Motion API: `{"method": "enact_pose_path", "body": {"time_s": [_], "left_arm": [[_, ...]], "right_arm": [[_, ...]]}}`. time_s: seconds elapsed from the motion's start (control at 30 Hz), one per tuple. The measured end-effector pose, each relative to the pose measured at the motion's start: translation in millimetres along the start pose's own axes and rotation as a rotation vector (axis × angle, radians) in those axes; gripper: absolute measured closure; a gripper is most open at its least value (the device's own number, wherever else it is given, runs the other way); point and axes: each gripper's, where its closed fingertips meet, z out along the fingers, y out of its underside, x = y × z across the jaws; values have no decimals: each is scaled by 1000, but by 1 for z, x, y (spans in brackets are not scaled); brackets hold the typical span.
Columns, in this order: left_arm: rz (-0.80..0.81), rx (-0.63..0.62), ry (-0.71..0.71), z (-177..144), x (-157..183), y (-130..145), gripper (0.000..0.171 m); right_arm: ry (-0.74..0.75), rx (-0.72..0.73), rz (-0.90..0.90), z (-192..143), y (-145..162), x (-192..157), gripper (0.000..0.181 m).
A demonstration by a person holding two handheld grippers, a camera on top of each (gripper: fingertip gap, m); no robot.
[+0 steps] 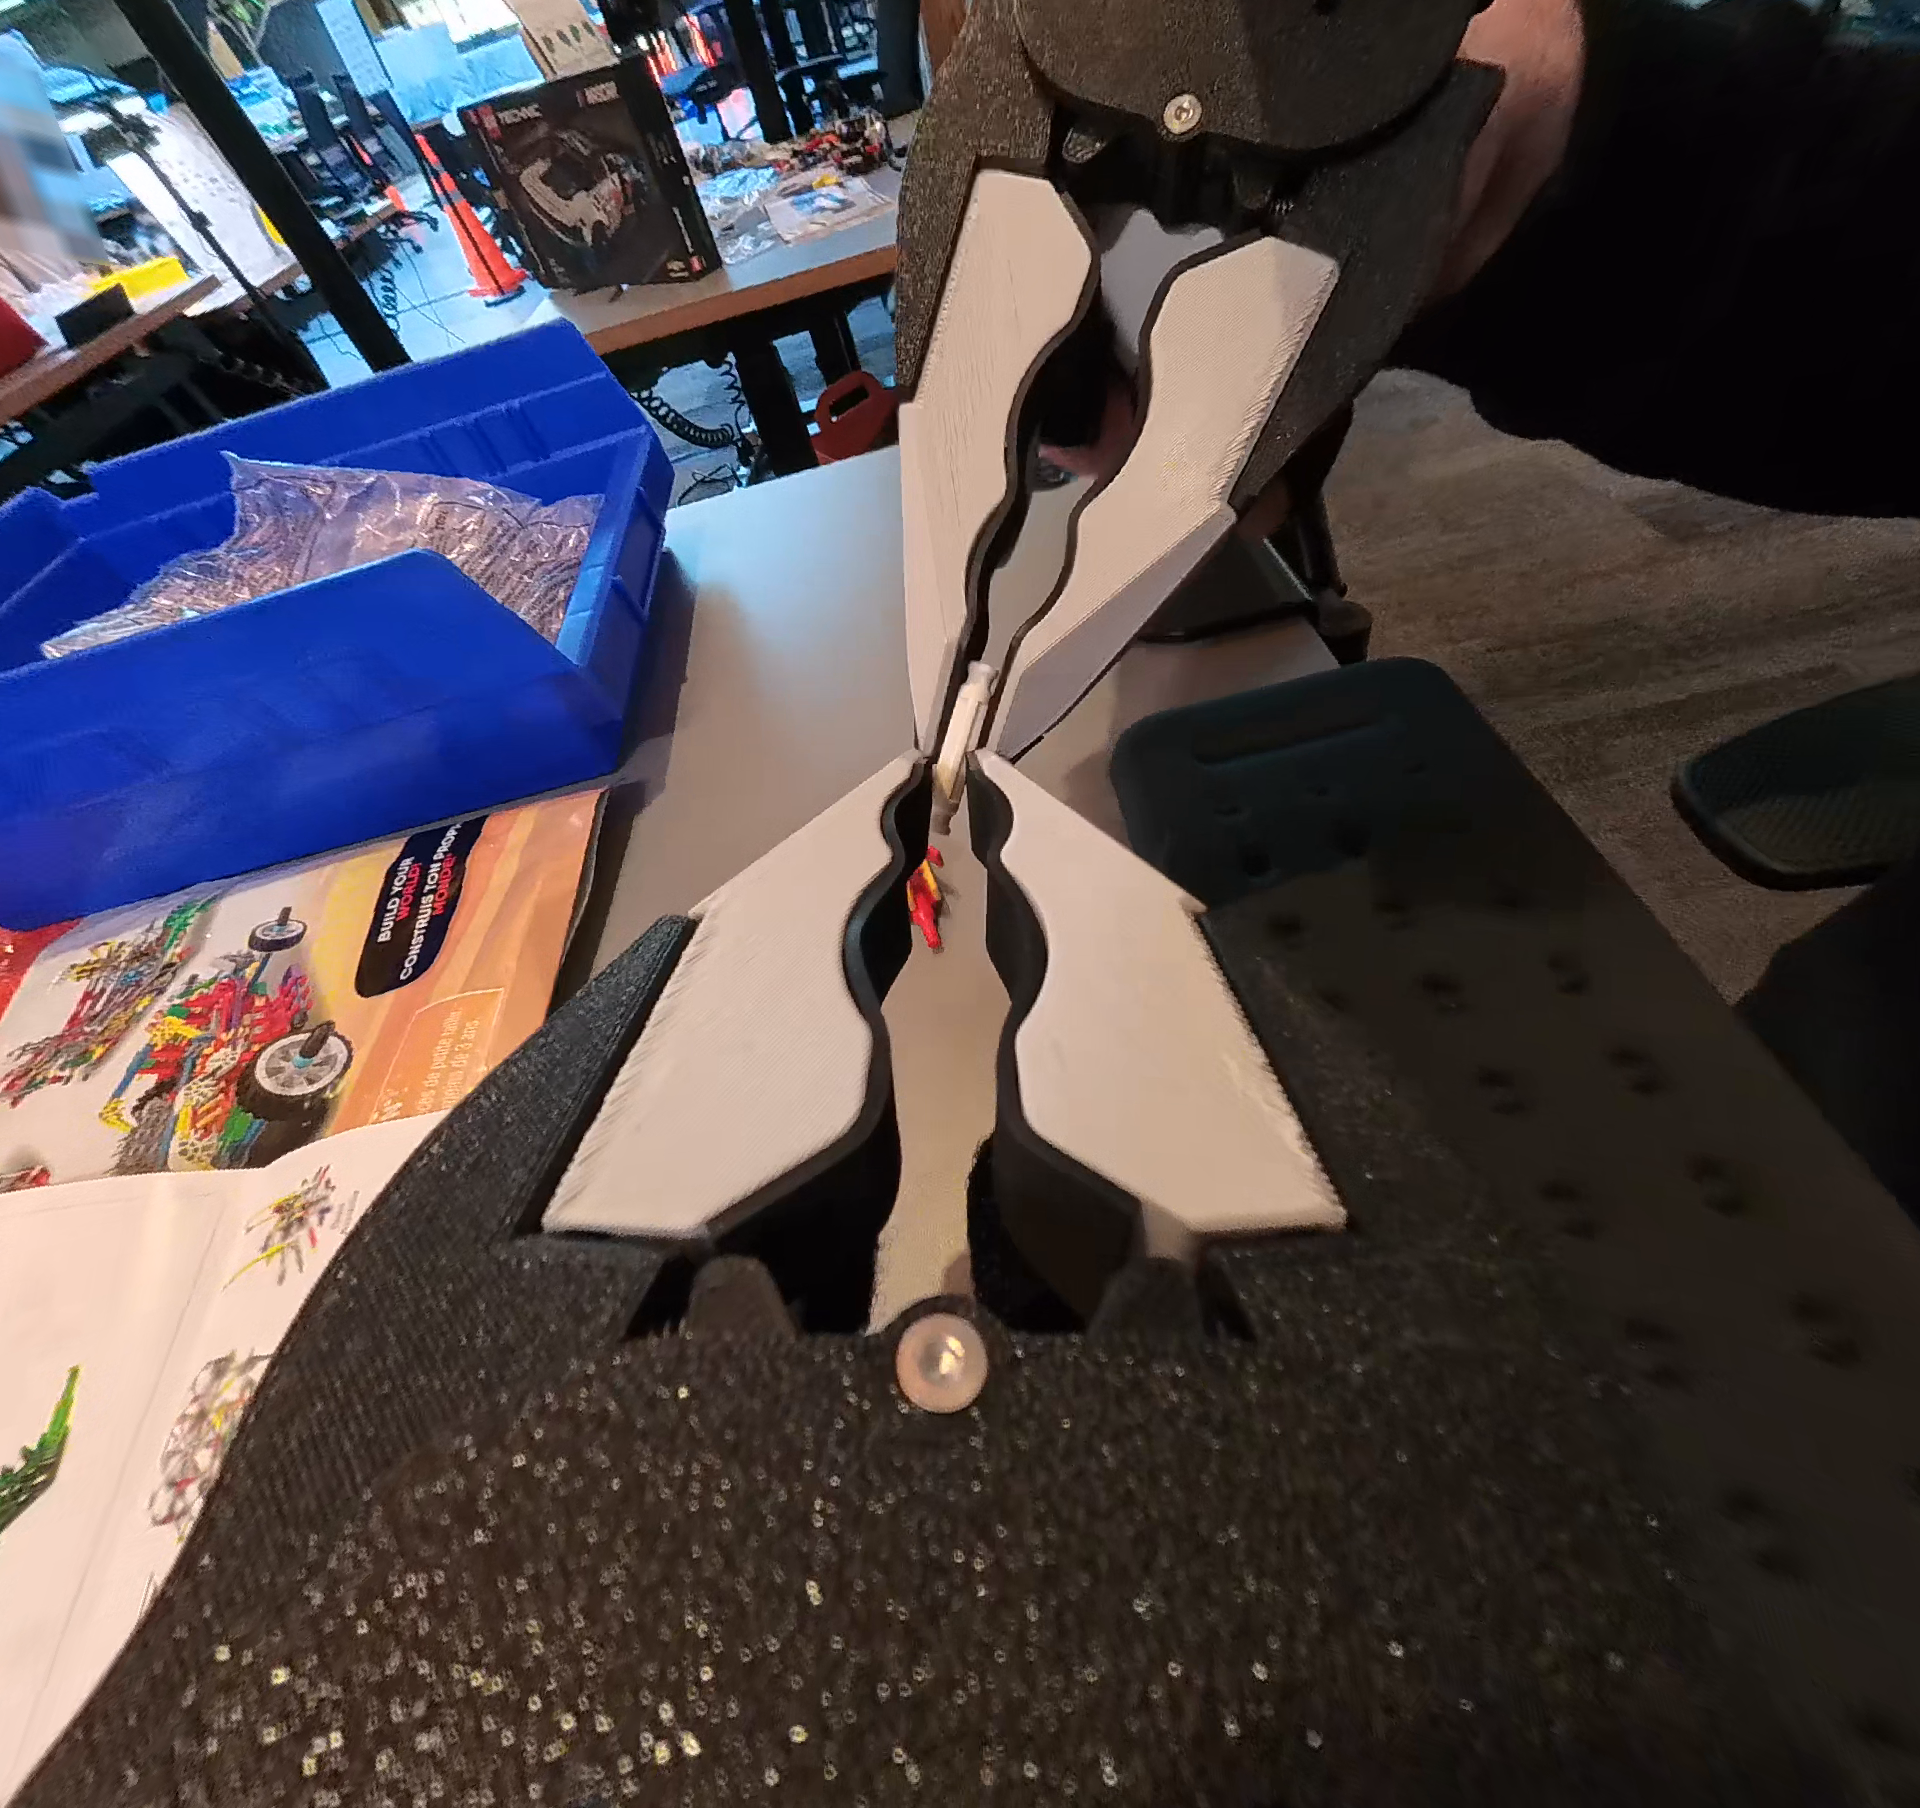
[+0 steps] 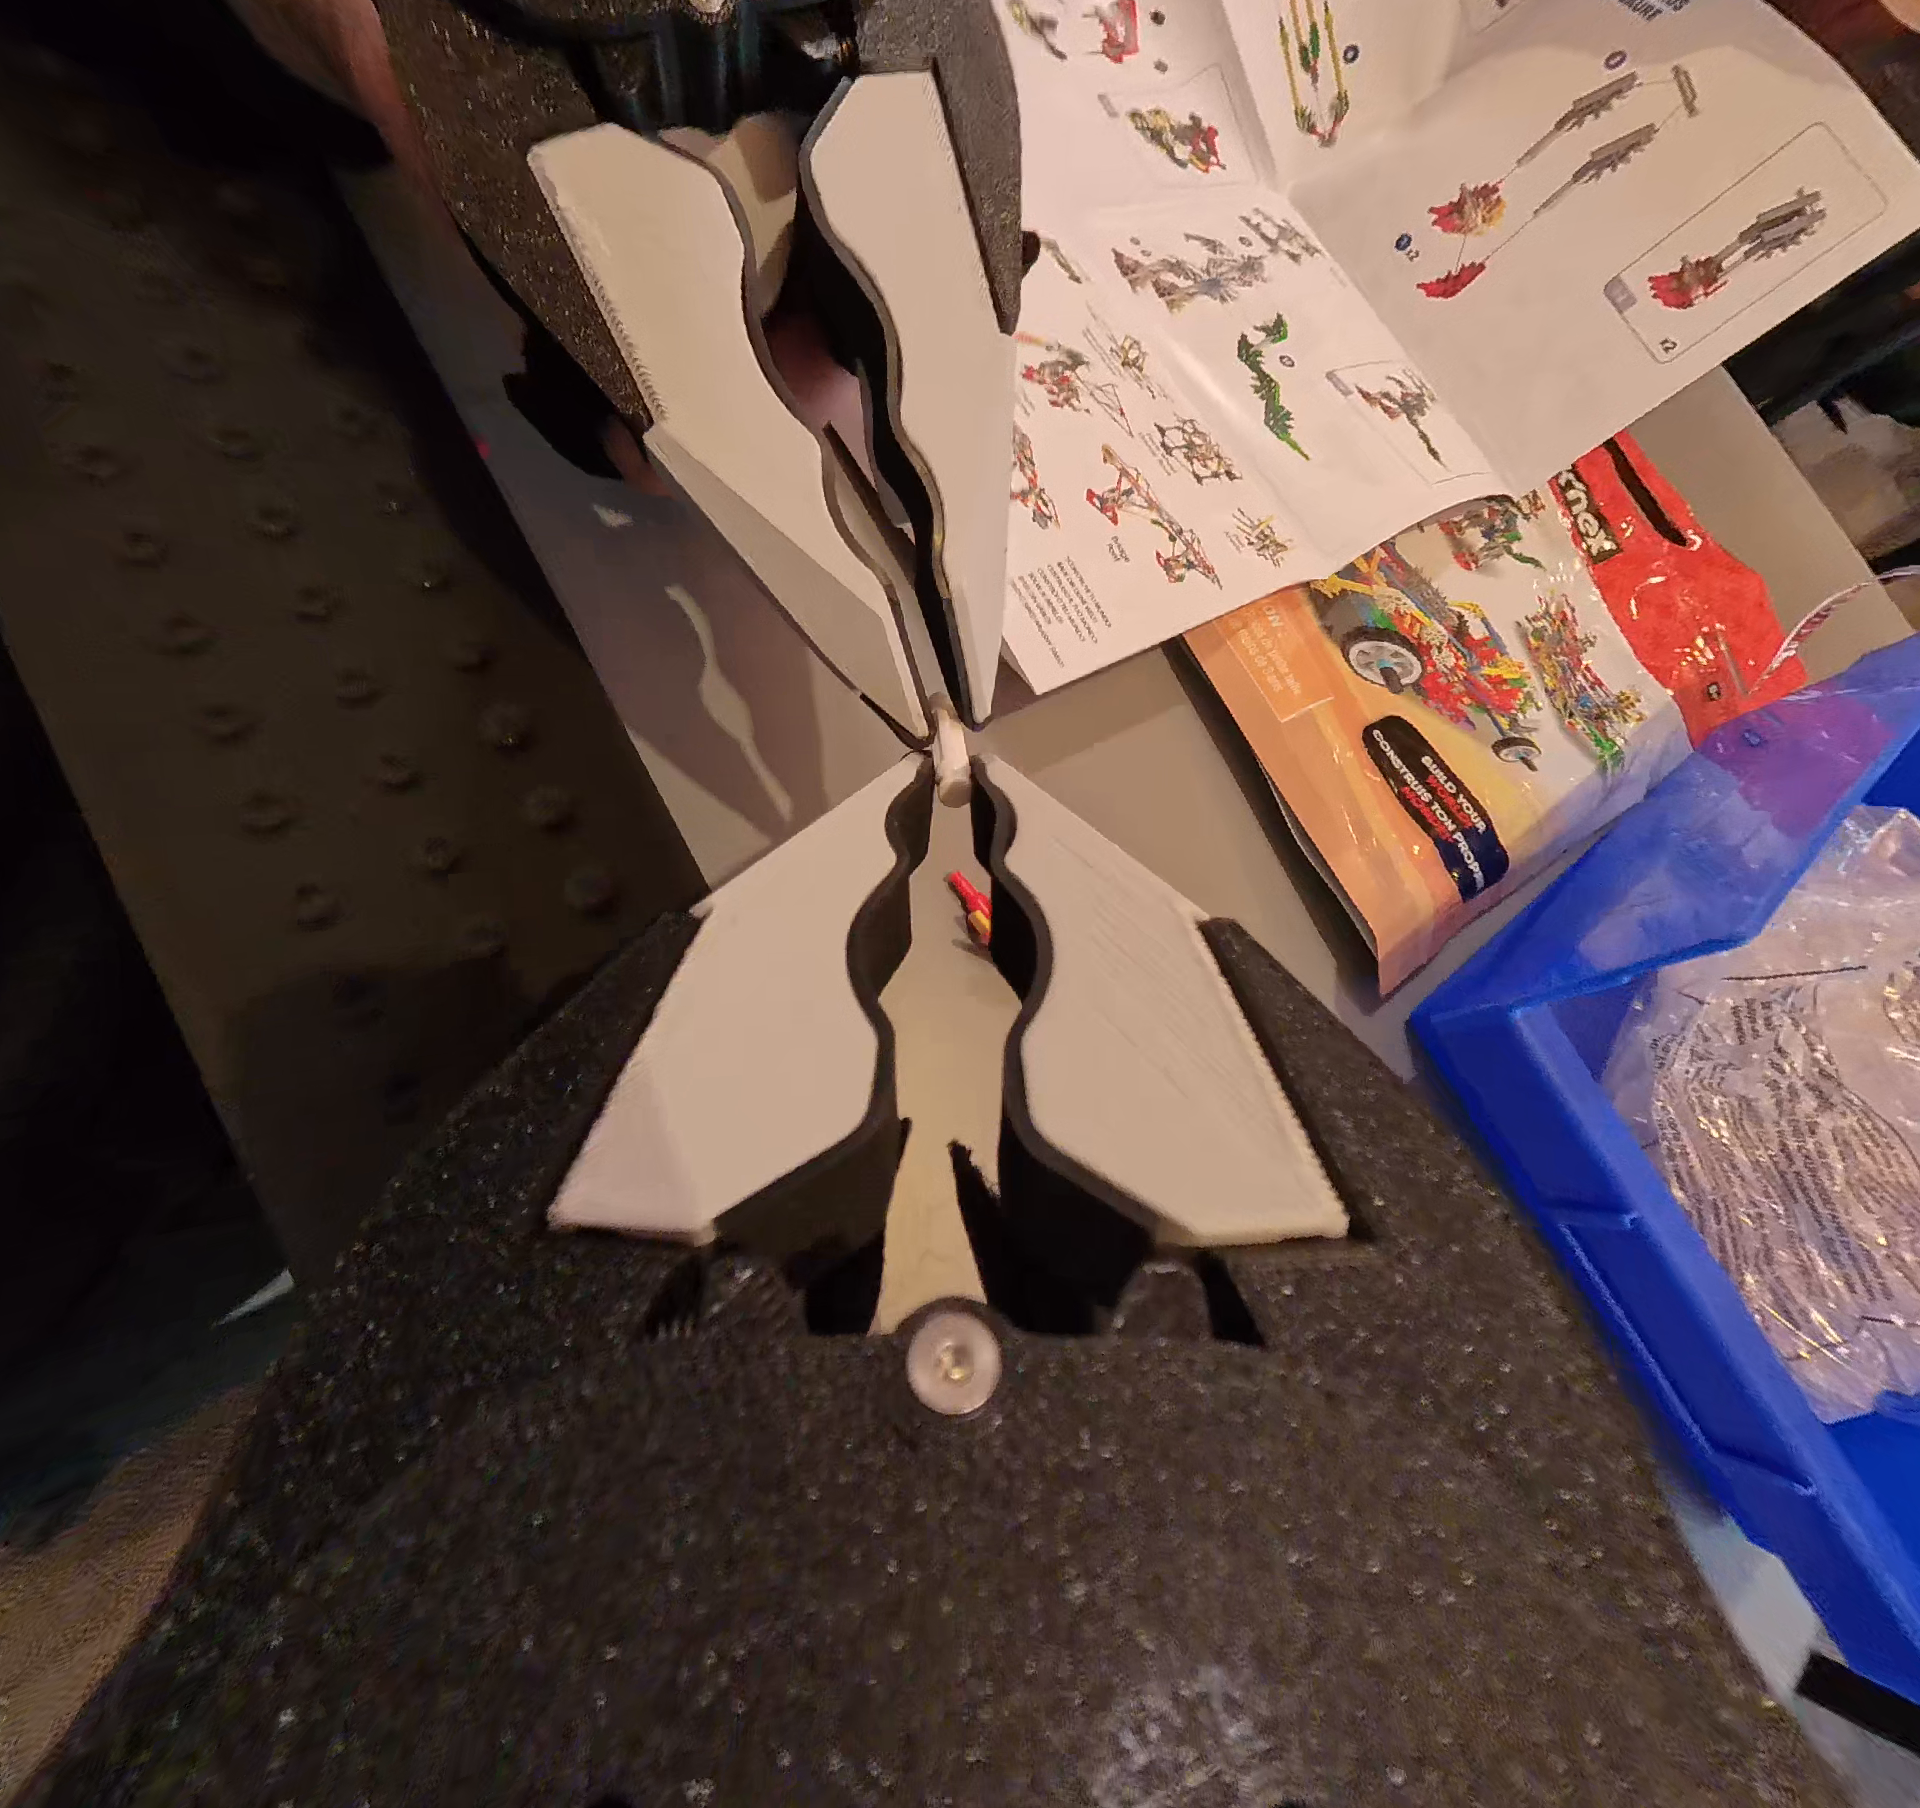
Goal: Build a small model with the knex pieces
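My two grippers meet tip to tip above the grey table (image 1: 790,615). In the left wrist view my left gripper (image 1: 948,779) is shut on the near end of a small white plastic rod (image 1: 964,719). The right gripper (image 1: 966,735) comes down from above and is shut on the rod's far end. In the right wrist view my right gripper (image 2: 951,784) pinches the white rod (image 2: 951,756), and the left gripper (image 2: 948,714) grips it from the far side. A small red and yellow piece (image 1: 925,901) lies on the table below the fingers; it also shows in the right wrist view (image 2: 971,911).
A blue bin (image 1: 312,719) holding clear plastic bags (image 1: 416,532) stands left of the grippers. A colourful printed box lid (image 1: 260,979) and an open instruction booklet (image 2: 1299,252) lie beside it. A black chair (image 1: 1455,1031) is on the right. A person's dark sleeve (image 1: 1714,252) holds the right gripper. Less than 4 cm separates the two grippers' tips.
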Motion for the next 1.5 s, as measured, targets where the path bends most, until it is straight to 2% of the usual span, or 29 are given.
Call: {"method": "enact_pose_path", "body": {"time_s": [0.37, 0.7, 0.9, 1.23, 1.5], "left_arm": [[-216, 201, 27, -17, -15, -27, 171], [-416, 332, 88, -28, -25, -39, 171], [-536, 396, 114, -34, -32, -45, 171], [-585, 405, 130, -34, -34, -44, 171], [-637, 441, 157, -36, -36, -46, 171]], "right_arm": [[-66, 411, 411, -8, -30, 13, 170], [-76, 572, 579, -6, -46, 18, 167], [-52, 592, 585, -2, -54, 19, 181], [-25, 562, 616, 5, -52, 25, 181], [-97, 615, 658, 1, -59, 20, 179]]}}
